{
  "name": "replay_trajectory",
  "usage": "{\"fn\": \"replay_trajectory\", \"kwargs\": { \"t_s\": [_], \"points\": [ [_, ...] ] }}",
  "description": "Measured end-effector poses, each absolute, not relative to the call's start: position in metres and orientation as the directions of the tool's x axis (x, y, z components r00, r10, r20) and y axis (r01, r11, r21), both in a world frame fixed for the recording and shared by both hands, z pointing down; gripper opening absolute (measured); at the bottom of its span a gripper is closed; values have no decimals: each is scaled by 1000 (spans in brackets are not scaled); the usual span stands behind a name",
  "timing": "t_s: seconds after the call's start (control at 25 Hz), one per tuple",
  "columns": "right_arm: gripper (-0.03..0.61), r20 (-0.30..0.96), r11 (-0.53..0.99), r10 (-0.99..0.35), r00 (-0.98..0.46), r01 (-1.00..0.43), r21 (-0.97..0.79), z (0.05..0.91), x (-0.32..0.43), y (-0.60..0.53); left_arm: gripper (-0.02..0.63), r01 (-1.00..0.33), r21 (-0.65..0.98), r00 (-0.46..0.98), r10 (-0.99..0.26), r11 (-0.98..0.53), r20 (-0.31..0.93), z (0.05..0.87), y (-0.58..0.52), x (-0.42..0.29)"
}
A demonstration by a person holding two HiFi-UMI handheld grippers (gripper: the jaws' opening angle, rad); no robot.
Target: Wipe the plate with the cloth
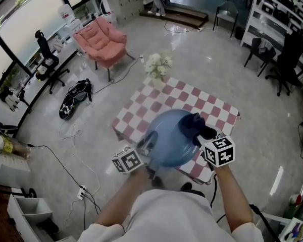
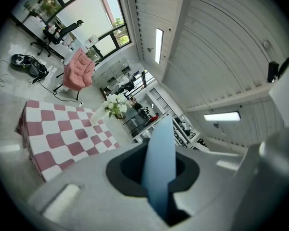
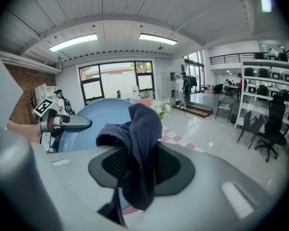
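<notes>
A light blue plate is held up over the red-and-white checked table, tilted toward me. My left gripper is shut on its left rim; in the left gripper view the plate shows edge-on between the jaws. My right gripper is shut on a dark blue cloth, which rests against the plate's right side. In the right gripper view the cloth hangs bunched from the jaws, with the plate behind it and the left gripper on its far rim.
A vase of white flowers stands at the table's far corner. A pink armchair and a black office chair stand at the left. A bag and cables lie on the floor, with shelves at the right.
</notes>
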State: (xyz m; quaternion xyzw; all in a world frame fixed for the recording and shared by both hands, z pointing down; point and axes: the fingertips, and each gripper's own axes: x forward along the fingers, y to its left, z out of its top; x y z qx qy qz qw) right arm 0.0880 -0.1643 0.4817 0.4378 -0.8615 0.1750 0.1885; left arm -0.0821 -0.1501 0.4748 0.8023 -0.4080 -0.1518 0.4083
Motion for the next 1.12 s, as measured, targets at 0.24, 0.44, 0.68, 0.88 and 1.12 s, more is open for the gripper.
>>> {"fn": "replay_trajectory", "kwargs": {
  "t_s": [0.24, 0.44, 0.68, 0.88, 1.12],
  "points": [
    [134, 478, 531, -706, -522, -837, -129, 481, 87, -166, 38, -519, 780, 653, -751, -350, 97, 476, -139, -68],
    [133, 470, 537, -713, -520, -836, -111, 477, 83, -166, 38, -528, 759, 681, -724, -381, 110, 478, -131, -57],
    [133, 432, 574, -709, -558, -812, -107, 462, 67, -166, 38, -544, 718, 717, -685, -434, 129, 478, -124, -45],
    [133, 400, 629, -682, -613, -770, -108, 450, 45, -161, 38, -558, 668, 748, -647, -493, 147, 478, -121, -35],
    [133, 386, 693, -629, -674, -712, -114, 441, 22, -150, 38, -579, 605, 762, -627, -547, 162, 476, -121, -29]
  ]
}}
